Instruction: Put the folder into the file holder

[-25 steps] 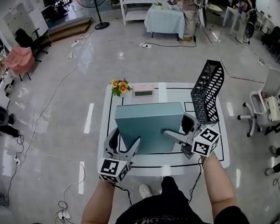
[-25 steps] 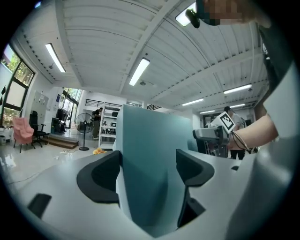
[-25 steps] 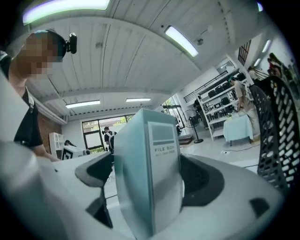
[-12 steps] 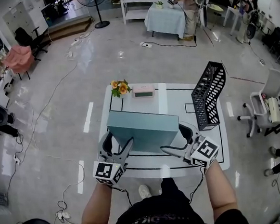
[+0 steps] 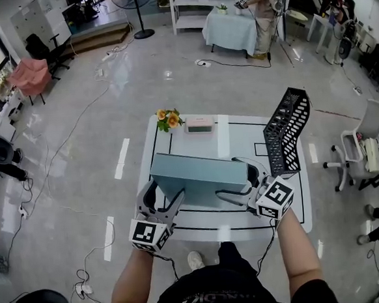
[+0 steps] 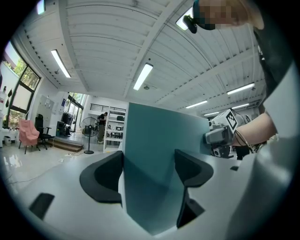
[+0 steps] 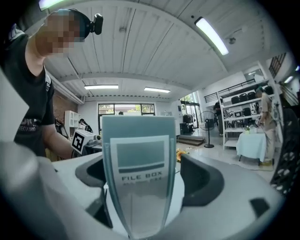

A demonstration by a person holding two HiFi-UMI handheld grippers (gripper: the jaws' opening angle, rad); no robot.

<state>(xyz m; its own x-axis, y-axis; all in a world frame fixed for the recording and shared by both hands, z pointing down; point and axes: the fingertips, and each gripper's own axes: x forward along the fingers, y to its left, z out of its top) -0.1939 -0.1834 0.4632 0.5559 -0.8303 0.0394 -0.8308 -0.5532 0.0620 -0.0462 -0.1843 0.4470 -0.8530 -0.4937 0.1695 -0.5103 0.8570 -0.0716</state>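
The teal folder (image 5: 198, 173), a stiff file box, hangs tilted above the near half of the white table (image 5: 240, 136). My left gripper (image 5: 167, 194) is shut on its near left corner, with the teal panel (image 6: 154, 159) filling the gap between the jaws. My right gripper (image 5: 229, 177) is shut on its right end, where the spine (image 7: 138, 178) carries a label reading FILE BOX. The black mesh file holder (image 5: 286, 130) stands upright at the table's right side, apart from the folder and to the right of the right gripper.
Yellow flowers (image 5: 167, 120) and a small pink box (image 5: 199, 124) sit at the table's far edge. Black lines mark the tabletop. A white chair (image 5: 362, 147) stands right of the table, and cables run across the floor on the left.
The folder has tipped from a broad upright face to a flatter, more edge-on tilt and has come lower. Both grippers kept their hold.
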